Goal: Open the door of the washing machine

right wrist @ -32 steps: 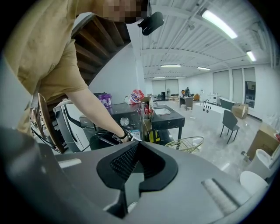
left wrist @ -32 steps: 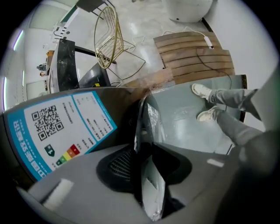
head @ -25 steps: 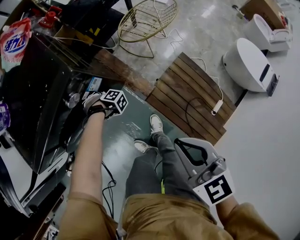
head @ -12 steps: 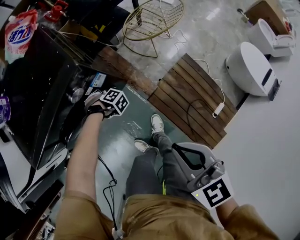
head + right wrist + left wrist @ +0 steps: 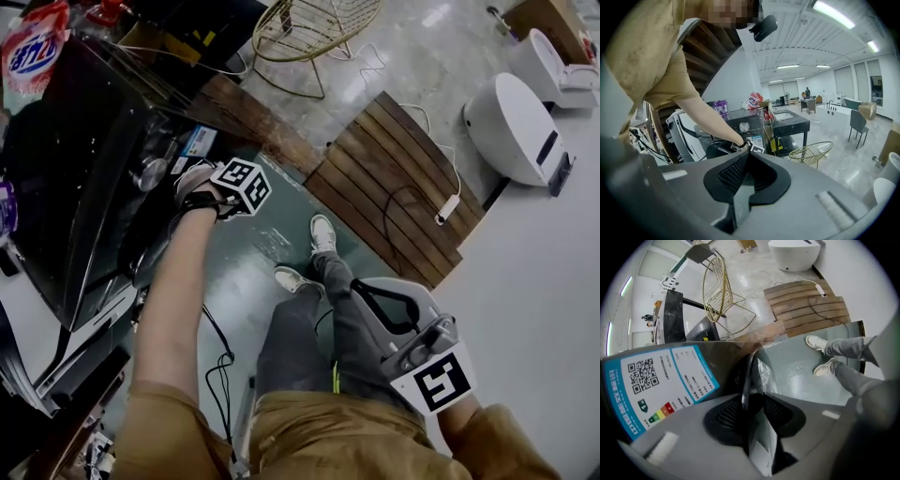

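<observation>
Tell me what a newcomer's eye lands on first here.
The left claw clamped on the washing machine door's rim, at the head view's left. Next the right claw, shut and empty, above the person's legs, then the gold wire chair on the floor beyond.

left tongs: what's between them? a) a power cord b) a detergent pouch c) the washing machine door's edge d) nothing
c: in the left gripper view the left tongs are closed on the thin shiny edge of the washing machine door.
</observation>
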`<state>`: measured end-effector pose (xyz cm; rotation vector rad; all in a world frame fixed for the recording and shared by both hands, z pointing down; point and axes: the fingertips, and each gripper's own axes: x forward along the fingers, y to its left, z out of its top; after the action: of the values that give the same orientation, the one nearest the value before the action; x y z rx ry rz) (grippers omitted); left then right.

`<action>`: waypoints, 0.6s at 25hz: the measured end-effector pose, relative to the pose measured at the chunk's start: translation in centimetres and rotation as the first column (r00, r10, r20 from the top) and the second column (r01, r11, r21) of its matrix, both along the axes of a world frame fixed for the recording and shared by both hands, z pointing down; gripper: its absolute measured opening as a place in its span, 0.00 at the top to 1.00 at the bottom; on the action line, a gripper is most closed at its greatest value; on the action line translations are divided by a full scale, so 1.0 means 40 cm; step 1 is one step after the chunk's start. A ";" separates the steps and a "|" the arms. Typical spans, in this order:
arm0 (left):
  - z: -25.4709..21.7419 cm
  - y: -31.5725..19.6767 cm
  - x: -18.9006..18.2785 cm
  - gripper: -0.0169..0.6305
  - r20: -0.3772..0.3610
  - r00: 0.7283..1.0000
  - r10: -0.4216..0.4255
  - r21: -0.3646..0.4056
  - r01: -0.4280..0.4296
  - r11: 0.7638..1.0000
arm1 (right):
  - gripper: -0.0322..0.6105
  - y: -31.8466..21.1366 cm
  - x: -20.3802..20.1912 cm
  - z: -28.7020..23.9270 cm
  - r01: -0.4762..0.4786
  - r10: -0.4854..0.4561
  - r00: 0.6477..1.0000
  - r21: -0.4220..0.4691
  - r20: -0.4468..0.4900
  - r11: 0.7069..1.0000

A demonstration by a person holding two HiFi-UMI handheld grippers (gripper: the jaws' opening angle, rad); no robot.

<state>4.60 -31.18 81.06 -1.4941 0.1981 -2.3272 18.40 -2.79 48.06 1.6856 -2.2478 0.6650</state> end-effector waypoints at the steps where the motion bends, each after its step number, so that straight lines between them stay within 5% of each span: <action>1: 0.001 0.002 -0.004 0.69 -0.002 1.000 -0.008 -0.006 0.008 1.000 | 0.94 0.004 -0.002 -0.002 -0.003 0.003 1.000 0.001 0.003 1.000; 10: -0.007 -0.001 -0.008 0.71 -0.022 0.998 -0.052 -0.035 0.052 0.998 | 0.94 -0.009 0.014 -0.006 -0.020 0.020 1.000 0.029 0.014 0.999; 15: 0.042 0.182 0.054 0.75 -0.101 0.991 -0.087 -0.258 0.058 0.964 | 0.94 -0.034 0.010 -0.003 -0.044 0.044 0.999 0.025 0.033 0.999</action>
<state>6.74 -23.90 82.73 -1.7681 -0.0197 -2.4018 18.81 -4.14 47.96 1.7533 -2.2563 0.6810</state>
